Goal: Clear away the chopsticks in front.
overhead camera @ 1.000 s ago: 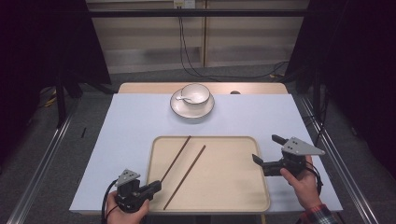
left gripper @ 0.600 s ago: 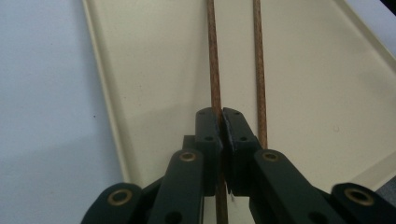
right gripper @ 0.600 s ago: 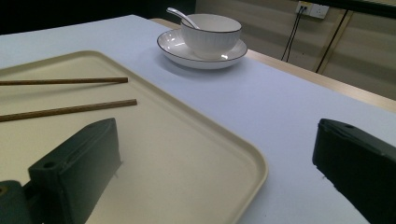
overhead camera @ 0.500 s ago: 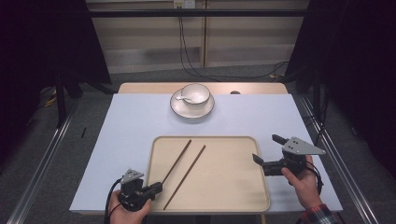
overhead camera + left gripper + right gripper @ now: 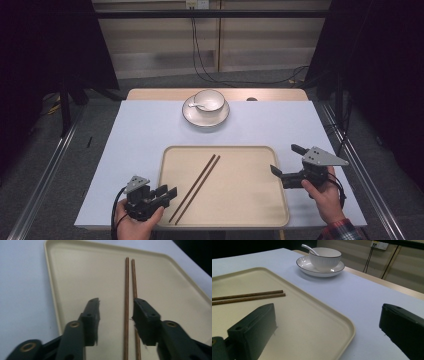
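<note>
Two brown chopsticks lie side by side, slanted, on the left half of a beige tray. My left gripper is open at the tray's near left edge, by the chopsticks' near ends. In the left gripper view its jaws stand apart over the tray; one of the chopsticks runs between them and the other passes under the right jaw. My right gripper is open, straddling the tray's right rim and holding nothing. The right gripper view shows the chopsticks off to the left.
A white bowl with a spoon in it sits on a saucer at the back middle of the pale blue table cover. The bowl is also ahead in the right gripper view. Metal rails run along both table sides.
My left gripper has moved right and a little forward, onto the tray's left edge by the chopsticks' near ends. The right gripper has stayed put.
</note>
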### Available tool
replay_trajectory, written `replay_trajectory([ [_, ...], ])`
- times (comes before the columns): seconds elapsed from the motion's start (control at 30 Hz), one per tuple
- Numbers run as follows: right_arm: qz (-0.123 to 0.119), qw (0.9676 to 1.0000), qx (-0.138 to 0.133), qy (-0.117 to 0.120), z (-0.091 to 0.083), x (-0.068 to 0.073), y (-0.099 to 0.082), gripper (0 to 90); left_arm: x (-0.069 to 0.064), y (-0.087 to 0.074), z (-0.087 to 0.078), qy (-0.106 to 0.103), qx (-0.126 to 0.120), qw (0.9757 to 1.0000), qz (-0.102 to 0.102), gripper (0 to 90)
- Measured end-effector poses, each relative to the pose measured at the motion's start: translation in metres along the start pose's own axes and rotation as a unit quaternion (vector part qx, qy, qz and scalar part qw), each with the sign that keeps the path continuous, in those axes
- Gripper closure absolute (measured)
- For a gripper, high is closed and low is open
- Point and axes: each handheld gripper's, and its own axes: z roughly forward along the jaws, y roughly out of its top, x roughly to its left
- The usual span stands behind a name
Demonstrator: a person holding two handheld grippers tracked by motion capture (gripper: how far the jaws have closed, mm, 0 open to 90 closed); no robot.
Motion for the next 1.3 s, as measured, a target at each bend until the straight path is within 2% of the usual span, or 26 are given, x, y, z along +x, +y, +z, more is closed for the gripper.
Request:
replay_trajectory([
  [0.07,0.0,1.0,0.001,0.001,0.0,0.0,0.0,0.7,0.0,0.002,0.0,-0.001,-0.002,1.0,0.004,53.9],
  [0.1,-0.001,1.0,0.001,0.001,0.0,0.0,0.0,0.7,0.0,0.006,0.002,-0.004,-0.013,0.9999,0.003,50.4],
  [0.2,-0.001,1.0,0.001,0.001,0.0,0.0,0.0,0.7,0.001,0.013,0.004,-0.008,-0.019,0.9998,0.005,45.8],
  [0.43,-0.002,1.0,0.001,-0.001,0.0,0.0,0.0,0.7,0.005,0.031,0.009,-0.002,-0.033,0.9994,0.009,40.3],
  [0.7,-0.002,1.0,0.003,0.0,0.001,0.0,0.0,0.7,0.009,0.048,0.014,0.01,-0.049,0.9983,0.029,30.0],
  [0.77,-0.003,1.0,0.004,-0.001,0.001,0.0,0.0,0.7,0.011,0.056,0.015,0.013,-0.048,0.9978,0.043,27.8],
  [0.83,-0.003,1.0,0.005,0.0,0.001,0.0,-0.001,0.7,0.012,0.058,0.015,0.013,-0.056,0.9975,0.041,26.1],
  [0.97,-0.002,1.0,0.005,-0.003,0.001,0.0,-0.001,0.7,0.018,0.069,0.015,0.01,-0.065,0.9966,0.051,22.3],
  [1.07,-0.002,1.0,0.006,0.0,0.001,0.0,-0.001,0.7,0.022,0.076,0.016,0.018,-0.069,0.9958,0.056,17.8],
  [1.1,-0.002,1.0,0.006,-0.002,0.001,0.0,-0.001,0.7,0.026,0.08,0.016,0.023,-0.069,0.9952,0.065,17.4],
  [1.2,-0.004,1.0,0.006,-0.002,0.0,-0.001,-0.001,0.7,0.03,0.083,0.017,0.028,-0.075,0.9945,0.067,15.5],
  [1.23,-0.002,0.9999,0.01,-0.003,0.001,-0.001,-0.001,0.7,0.033,0.084,0.017,0.029,-0.076,0.9941,0.071,14.6],
  [1.27,-0.001,0.9999,0.011,-0.007,0.001,0.0,-0.002,0.7,0.038,0.085,0.018,0.041,-0.082,0.993,0.074,12.8],
  [1.3,-0.002,0.9999,0.012,-0.005,0.002,0.0,-0.002,0.7,0.041,0.086,0.018,0.04,-0.084,0.993,0.074,11.6],
])
